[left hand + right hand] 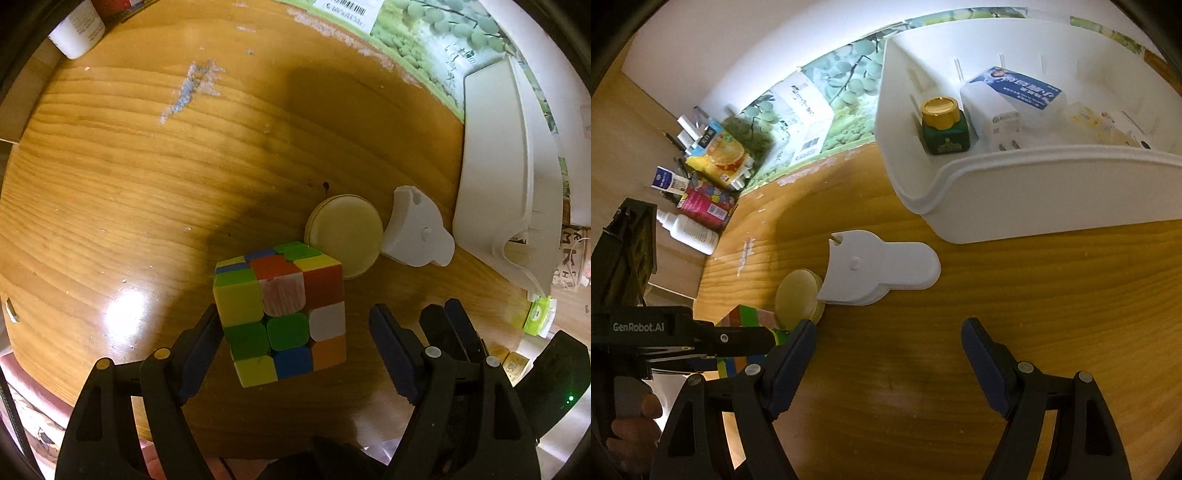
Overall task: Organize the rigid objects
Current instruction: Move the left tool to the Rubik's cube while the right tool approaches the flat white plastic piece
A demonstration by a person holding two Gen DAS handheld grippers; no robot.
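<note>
1. Puzzle cube (pixel 280 314) sits on the wooden counter (pixel 129 184), between the spread fingers of my left tool (pixel 297 332); the left blue pad (pixel 201 354) lies against or just beside the cube's yellow and green face, while the right pad stands clear of it, so nothing is clamped.

2. Just behind the cube I see a round pale-yellow disc (pixel 345 236), flat on the counter and touching the cube's far corner, or nearly so.

3. Beside the disc lies a flat white plastic piece (pixel 415 230) with a curved notch and a small round stud; from the right wrist view its edge overlaps the disc's rim.

4. My right tool (pixel 888 350) hangs over bare wood with its fingers wide apart and nothing between them; the white piece and the disc lie ahead of it, to the left.

5. A white plastic storage bin (pixel 1027 192) stands on the counter to the right, well apart from the cube. Inside it are a dark green jar with a gold lid (pixel 943 123), a white box with a blue printed top (pixel 1012 107) and some pale packets I cannot make out.

6. At the far left of the right wrist view, a white squeeze bottle (pixel 690 229) and colourful cartons crowd against the wall.

7. A person's hand (pixel 635 424) grips the handle of the left tool.
</note>
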